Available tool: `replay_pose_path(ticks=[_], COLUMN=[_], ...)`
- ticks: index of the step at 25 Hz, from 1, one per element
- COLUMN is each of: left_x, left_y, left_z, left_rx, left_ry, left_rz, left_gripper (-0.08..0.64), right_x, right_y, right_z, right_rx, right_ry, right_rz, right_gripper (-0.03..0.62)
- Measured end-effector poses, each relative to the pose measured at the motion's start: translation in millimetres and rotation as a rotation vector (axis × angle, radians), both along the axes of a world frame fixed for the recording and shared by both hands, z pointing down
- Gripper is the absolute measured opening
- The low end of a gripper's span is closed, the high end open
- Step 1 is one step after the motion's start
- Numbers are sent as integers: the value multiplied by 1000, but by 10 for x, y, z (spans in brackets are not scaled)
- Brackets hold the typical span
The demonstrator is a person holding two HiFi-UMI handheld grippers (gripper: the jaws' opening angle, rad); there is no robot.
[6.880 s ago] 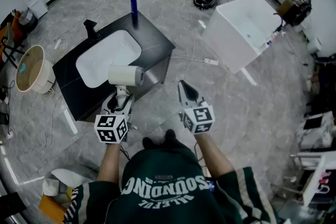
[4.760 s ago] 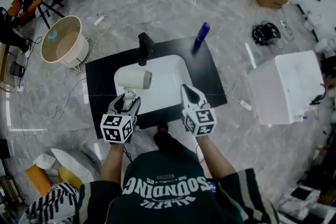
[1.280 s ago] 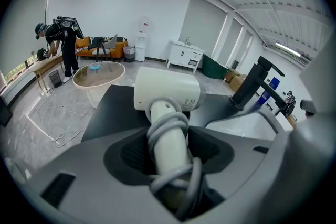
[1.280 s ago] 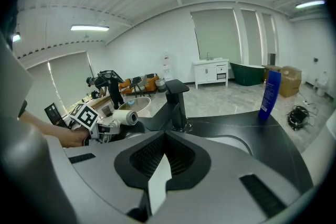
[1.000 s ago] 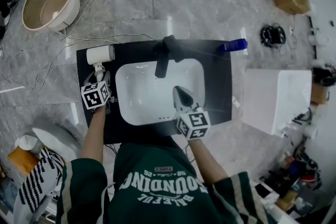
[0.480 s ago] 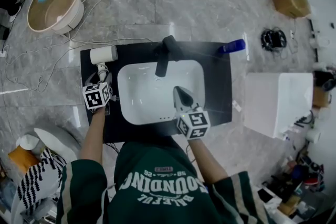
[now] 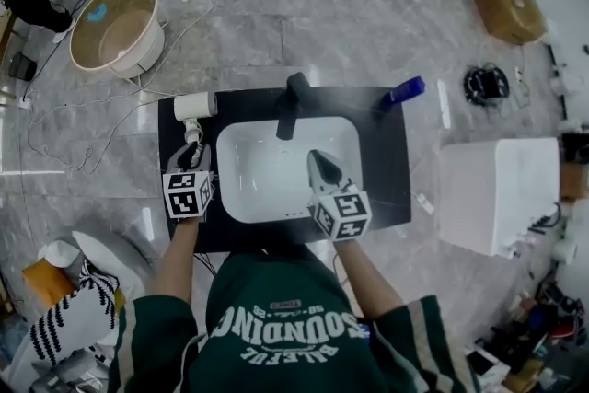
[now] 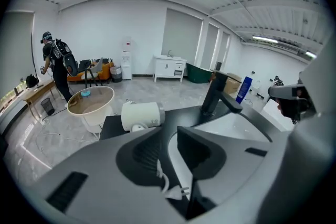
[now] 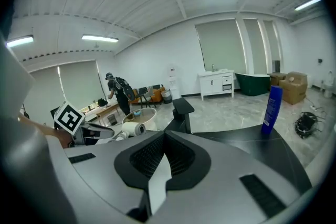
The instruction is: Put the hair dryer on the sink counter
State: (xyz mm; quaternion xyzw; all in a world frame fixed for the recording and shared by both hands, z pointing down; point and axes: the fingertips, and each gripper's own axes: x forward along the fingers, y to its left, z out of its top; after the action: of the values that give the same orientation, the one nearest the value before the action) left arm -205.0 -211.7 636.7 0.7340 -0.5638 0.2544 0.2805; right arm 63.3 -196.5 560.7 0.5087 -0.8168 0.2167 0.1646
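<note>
The hair dryer (image 7: 195, 106) lies on its side on the black bench (image 7: 379, 175), just to the left of the white sink basin (image 7: 276, 170), near the far left corner of the bench. Its barrel points toward the basin and its handle comes back toward the person. No gripper touches it.

The left gripper (image 7: 190, 159) hangs over the bench left of the basin, just behind the dryer handle. Its jaws have just been closing, but they stand apart with a gap and clamp nothing. Through this gap the left gripper view shows only the white cord with its plug (image 8: 177, 192), and whether the plug lies on the bench I cannot tell.

The right gripper (image 7: 322, 166) is over the near right part of the basin. Its jaws are together and hold nothing.

A black faucet (image 7: 290, 101) stands at the far rim of the basin. A blue bottle (image 7: 403, 92) is on the bench, right of the basin at the far side.
</note>
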Motion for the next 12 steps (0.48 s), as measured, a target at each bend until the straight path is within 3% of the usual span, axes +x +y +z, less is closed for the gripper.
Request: replay_pose_path(ticks=[5, 12], left_x=[236, 525], left_y=[155, 273], left_z=[-362, -989], left_rx=[45, 167], left_ry=[19, 37], left_rz=[37, 98], left_gripper=[2, 2], right_x=[39, 97], right_y=[-20, -67], right_z=[-157, -429], right_rx=[43, 121], right_ry=[-14, -34], right_rz=[-11, -29], right_gripper=[0, 1])
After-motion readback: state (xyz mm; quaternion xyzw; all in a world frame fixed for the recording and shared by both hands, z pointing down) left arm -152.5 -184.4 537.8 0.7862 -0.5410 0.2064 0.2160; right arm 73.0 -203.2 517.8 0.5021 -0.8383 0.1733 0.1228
